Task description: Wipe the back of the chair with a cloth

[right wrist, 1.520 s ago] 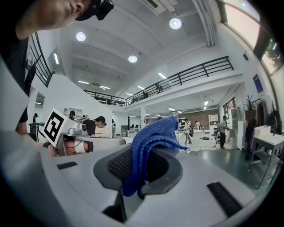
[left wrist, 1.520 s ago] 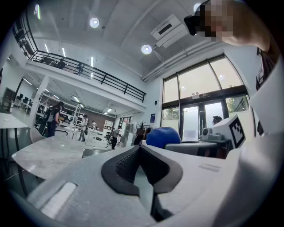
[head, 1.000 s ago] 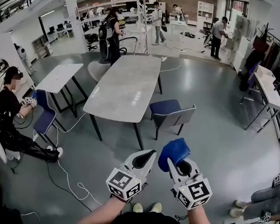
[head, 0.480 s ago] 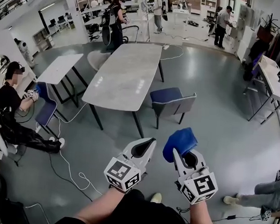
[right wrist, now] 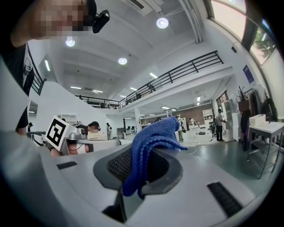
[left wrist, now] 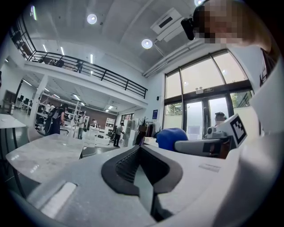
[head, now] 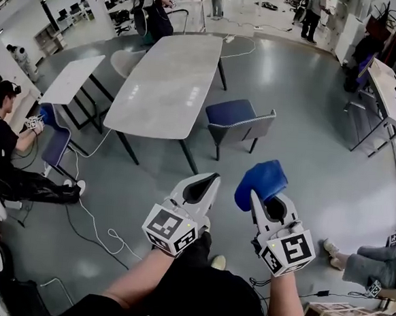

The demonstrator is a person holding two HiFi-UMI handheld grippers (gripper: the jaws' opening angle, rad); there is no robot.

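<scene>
A chair (head: 239, 128) with a blue seat and a grey back stands beside the long grey table (head: 166, 85), its back toward me. My right gripper (head: 263, 192) is shut on a folded blue cloth (head: 261, 182), which sticks up from the jaws (right wrist: 153, 142). It hovers in the air short of the chair, well below it in the head view. My left gripper (head: 202, 188) is level with the right one, shut, with nothing between its jaws (left wrist: 141, 170). The blue cloth (left wrist: 171, 138) also shows to the right in the left gripper view.
A smaller table (head: 70, 80) and a blue chair (head: 54, 142) stand to the left, where a seated person (head: 7, 152) holds grippers. White cables (head: 103, 238) trail over the grey floor. A desk (head: 387, 94) lines the right wall. Another person's legs (head: 370, 263) show at right.
The head view has moved forward: the chair and the table now lie nearer and lower in frame. Both grippers have risen slightly, still side by side, the cloth still held.
</scene>
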